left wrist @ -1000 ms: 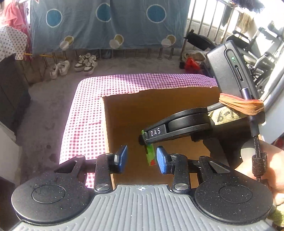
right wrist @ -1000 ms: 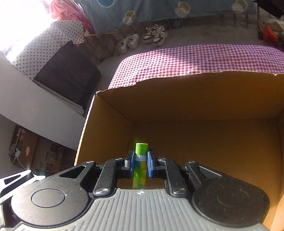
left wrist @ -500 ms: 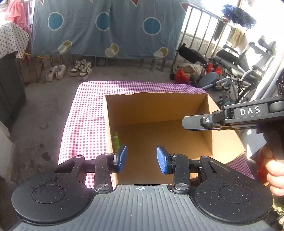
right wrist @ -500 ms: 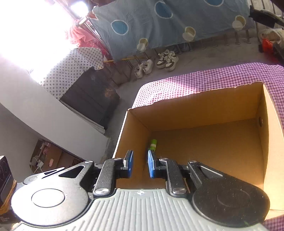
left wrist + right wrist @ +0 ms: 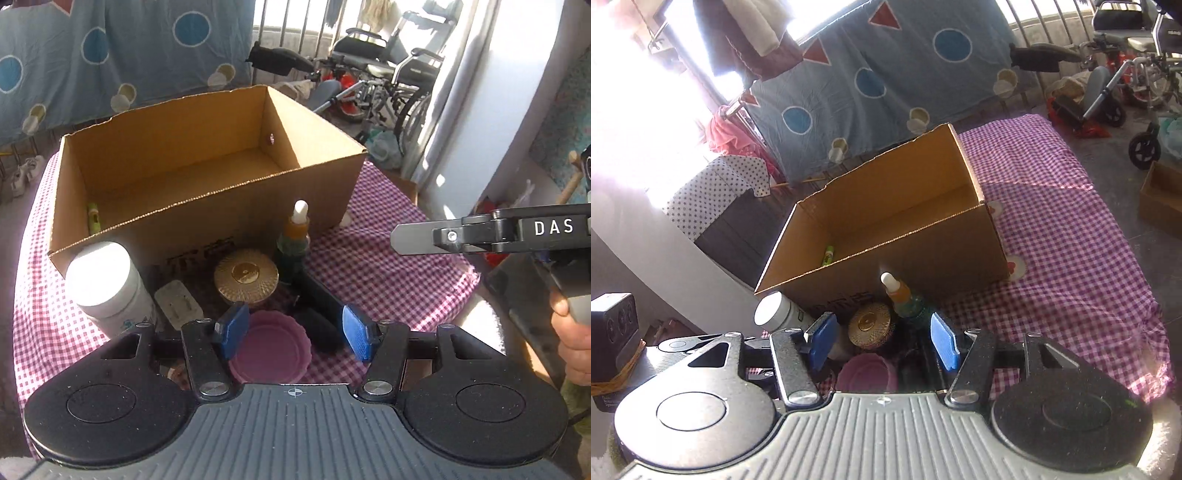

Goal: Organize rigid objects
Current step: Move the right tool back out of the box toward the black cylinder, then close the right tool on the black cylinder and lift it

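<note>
With one green tube (image 5: 93, 218) already inside the cardboard box (image 5: 207, 206), both hand-held grippers, left (image 5: 291, 334) and right (image 5: 880, 343), are opening with nothing between them above the clutter just before the box, so the next move is probably picking the purple dish (image 5: 271, 352).

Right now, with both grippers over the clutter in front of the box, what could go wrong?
The dropper bottle stands tall among tightly packed items; reaching for the gold lid or pink dish could tip it. Both grippers, left and right, jaws opening and empty, aim at the same cluster and could collide.
</note>
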`<move>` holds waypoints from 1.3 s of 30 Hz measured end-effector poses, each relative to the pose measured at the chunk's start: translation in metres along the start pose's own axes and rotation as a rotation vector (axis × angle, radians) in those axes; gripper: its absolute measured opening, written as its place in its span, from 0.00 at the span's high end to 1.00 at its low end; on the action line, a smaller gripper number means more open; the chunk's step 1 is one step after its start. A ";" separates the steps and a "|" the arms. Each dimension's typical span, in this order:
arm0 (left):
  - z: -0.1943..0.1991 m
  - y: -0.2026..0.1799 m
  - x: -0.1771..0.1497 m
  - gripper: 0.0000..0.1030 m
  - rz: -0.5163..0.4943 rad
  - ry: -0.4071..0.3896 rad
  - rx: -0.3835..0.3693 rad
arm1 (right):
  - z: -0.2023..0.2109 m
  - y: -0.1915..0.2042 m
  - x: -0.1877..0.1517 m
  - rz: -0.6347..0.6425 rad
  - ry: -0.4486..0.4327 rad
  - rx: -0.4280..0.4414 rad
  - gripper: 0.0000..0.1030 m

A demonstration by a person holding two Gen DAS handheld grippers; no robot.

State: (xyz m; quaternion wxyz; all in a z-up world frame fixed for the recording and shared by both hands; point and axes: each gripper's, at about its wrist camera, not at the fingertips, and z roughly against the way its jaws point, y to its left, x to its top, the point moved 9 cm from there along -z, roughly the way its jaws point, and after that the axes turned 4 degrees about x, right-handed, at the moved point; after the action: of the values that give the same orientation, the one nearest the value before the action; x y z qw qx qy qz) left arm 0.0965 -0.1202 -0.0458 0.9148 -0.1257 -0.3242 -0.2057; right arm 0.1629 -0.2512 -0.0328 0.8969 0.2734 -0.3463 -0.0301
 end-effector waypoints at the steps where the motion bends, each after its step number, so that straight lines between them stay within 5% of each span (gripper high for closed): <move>1: -0.009 -0.013 -0.008 0.46 -0.033 0.007 -0.009 | -0.010 -0.005 -0.009 0.007 0.016 -0.015 0.43; 6: -0.045 -0.040 -0.024 0.52 -0.138 0.036 0.033 | -0.048 -0.016 -0.032 0.062 0.073 -0.085 0.52; 11: -0.054 -0.041 -0.027 0.57 -0.102 0.041 0.021 | -0.079 -0.017 -0.035 0.110 0.124 -0.084 0.58; 16: -0.057 -0.042 -0.026 0.57 -0.103 0.048 0.003 | -0.089 -0.021 -0.037 0.119 0.147 -0.087 0.75; 39: -0.085 -0.099 -0.038 0.55 -0.172 0.182 -0.155 | -0.023 -0.075 -0.058 -0.219 0.088 0.006 0.77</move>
State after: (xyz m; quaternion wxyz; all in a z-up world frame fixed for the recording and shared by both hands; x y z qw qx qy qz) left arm 0.0708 -0.2271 -0.1252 0.9069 -0.1484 -0.2325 -0.3184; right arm 0.1437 -0.2899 -0.1209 0.9018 0.3131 -0.2747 -0.1148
